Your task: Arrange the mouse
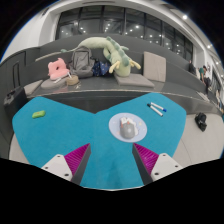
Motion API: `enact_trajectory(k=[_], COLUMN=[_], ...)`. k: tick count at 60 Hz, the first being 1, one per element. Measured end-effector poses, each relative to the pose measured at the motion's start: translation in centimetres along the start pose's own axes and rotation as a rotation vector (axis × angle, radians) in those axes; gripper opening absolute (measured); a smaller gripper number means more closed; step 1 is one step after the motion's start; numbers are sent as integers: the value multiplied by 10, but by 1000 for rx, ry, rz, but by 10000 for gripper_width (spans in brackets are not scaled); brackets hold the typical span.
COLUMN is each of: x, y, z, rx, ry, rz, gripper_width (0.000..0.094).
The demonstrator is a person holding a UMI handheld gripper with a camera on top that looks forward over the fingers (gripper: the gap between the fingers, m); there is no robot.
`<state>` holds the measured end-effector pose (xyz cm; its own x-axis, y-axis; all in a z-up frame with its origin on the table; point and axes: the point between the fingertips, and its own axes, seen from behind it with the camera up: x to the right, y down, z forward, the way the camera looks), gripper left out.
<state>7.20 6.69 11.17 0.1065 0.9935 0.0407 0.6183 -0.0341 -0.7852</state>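
A grey computer mouse (127,127) rests on a round white pad (138,133) on the teal table mat (60,135). My gripper (112,160) is open and empty, its two pink pads (77,157) spread wide apart. The mouse lies just ahead of the fingers, slightly toward the right finger, with a clear gap of teal mat between it and the fingertips.
A green marker (39,114) lies on the mat at the left, a blue marker (158,107) at the right. Behind the table are a pink plush toy (58,68), a grey backpack (81,64) and a green plush toy (116,53). A dark object (201,121) sits at the far right.
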Motion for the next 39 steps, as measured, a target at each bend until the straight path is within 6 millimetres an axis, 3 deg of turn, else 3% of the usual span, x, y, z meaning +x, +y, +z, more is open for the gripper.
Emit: enact_trajectory(k=[5,14,31,39], x=[-28,-58,-66,-60], y=[28,61,83,78], z=[-37,-68,-90,-93], rx=[-49,-80,-100,-81], ry=[-27,-52,-31,-3], rz=[10,-6,0,-35], gripper_width=[846,845,846,845])
